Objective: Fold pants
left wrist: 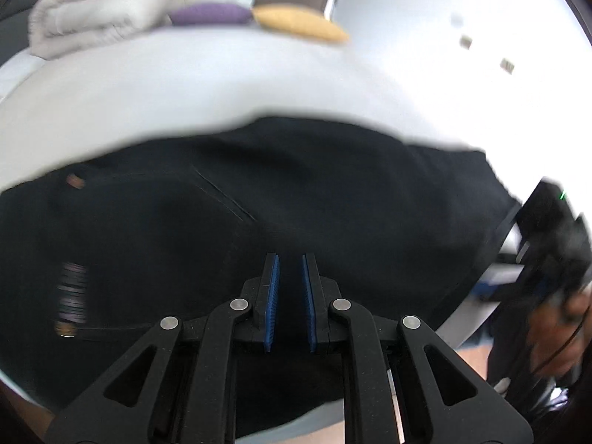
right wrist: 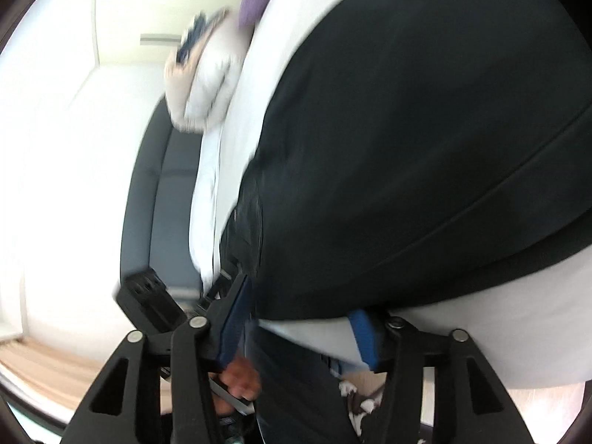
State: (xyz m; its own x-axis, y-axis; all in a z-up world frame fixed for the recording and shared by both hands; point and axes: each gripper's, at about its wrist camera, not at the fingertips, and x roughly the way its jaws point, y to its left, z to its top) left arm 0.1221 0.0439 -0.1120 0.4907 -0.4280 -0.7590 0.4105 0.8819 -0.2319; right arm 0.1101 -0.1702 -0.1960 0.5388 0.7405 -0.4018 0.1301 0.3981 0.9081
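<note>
Black pants (left wrist: 296, 192) lie spread on a white padded surface (left wrist: 185, 85), blurred by motion. My left gripper (left wrist: 289, 259) sits over their near edge. Its blue pads (left wrist: 273, 296) stand a narrow gap apart with black cloth pinched between them. In the right wrist view the pants (right wrist: 425, 148) fill the upper right. My right gripper (right wrist: 299, 296) is open at the surface's edge. The pants' hem and the white edge lie between its blue pads (right wrist: 364, 336), untouched. The right gripper (left wrist: 544, 244) also shows blurred at the far right of the left wrist view, and the left gripper's body (right wrist: 148, 296) shows beside the bunched pants corner.
A folded beige blanket (left wrist: 92, 11), a purple cushion (left wrist: 211, 13) and a yellow cushion (left wrist: 299, 22) lie at the far side of the surface. A dark upholstered seat (right wrist: 159, 185) stands beside it. Wooden floor (right wrist: 44, 366) shows below, and a hand (right wrist: 240, 373) is under the right gripper.
</note>
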